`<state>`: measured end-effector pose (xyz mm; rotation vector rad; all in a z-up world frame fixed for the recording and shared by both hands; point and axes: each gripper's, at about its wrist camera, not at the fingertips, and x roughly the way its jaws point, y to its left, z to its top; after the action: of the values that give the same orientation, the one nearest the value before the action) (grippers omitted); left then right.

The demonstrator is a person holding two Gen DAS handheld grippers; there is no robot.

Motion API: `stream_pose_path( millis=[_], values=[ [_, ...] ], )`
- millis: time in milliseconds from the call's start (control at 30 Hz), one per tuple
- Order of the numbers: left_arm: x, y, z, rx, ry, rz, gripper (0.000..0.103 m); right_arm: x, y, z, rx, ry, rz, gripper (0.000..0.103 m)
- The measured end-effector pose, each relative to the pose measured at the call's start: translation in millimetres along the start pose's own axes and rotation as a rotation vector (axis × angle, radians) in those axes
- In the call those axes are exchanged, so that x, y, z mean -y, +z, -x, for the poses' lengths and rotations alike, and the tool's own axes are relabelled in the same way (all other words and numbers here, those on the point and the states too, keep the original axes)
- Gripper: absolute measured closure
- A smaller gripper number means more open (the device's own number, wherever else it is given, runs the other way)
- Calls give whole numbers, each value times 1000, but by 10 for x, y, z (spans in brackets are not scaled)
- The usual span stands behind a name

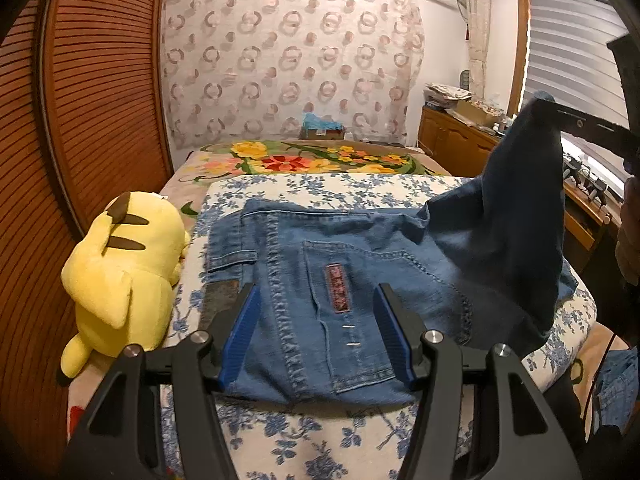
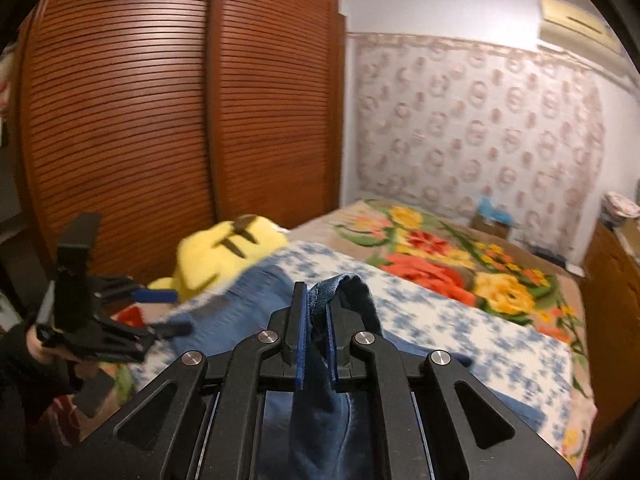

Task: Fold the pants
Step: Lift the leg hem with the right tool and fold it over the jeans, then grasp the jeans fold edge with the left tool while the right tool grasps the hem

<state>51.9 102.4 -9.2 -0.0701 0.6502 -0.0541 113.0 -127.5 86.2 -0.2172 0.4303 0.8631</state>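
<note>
Blue jeans (image 1: 340, 280) lie back side up on a blue-flowered pad (image 1: 320, 440) on the bed. My left gripper (image 1: 316, 316) hangs open just over the waist and back pocket, with nothing between its blue pads (image 1: 240, 328). One leg of the jeans (image 1: 520, 200) is pulled up in a peak at the right, where my right gripper (image 1: 560, 114) holds its end. In the right wrist view my right gripper (image 2: 316, 312) is shut on a fold of that denim (image 2: 352, 288), which hangs down below it. My left gripper (image 2: 168, 312) shows at the left, in a person's hand.
A yellow plush toy (image 1: 120, 272) lies against the pad's left edge. A slatted wooden wardrobe (image 1: 100, 100) stands close on the left. Beyond the pad is a flowered blanket (image 1: 304, 160). A wooden dresser (image 1: 452, 136) with clutter runs along the right side.
</note>
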Motion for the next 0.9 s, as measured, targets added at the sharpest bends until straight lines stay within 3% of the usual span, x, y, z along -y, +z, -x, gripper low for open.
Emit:
stream_pose_path(
  millis=[300, 400, 467, 667, 733, 900],
  values=[
    [-153, -112, 17, -11, 15, 26, 45, -269, -86, -486, -79, 103, -2, 97],
    [-183, -140, -14, -18, 14, 38, 45, -236, -203, -606, -123, 99, -17, 86],
    [-185, -152, -29, -23, 10, 44, 45, -205, -255, -679, -157, 119, -29, 71],
    [-105, -170, -77, -32, -13, 36, 45, -121, -250, -533, -141, 136, -43, 55],
    [-55, -164, -108, -36, -21, 31, 45, -59, -228, -451, -130, 137, -49, 53],
    [73, -105, -251, -45, -58, 26, 45, 149, -268, -320, -137, 30, -75, 51]
  ],
)
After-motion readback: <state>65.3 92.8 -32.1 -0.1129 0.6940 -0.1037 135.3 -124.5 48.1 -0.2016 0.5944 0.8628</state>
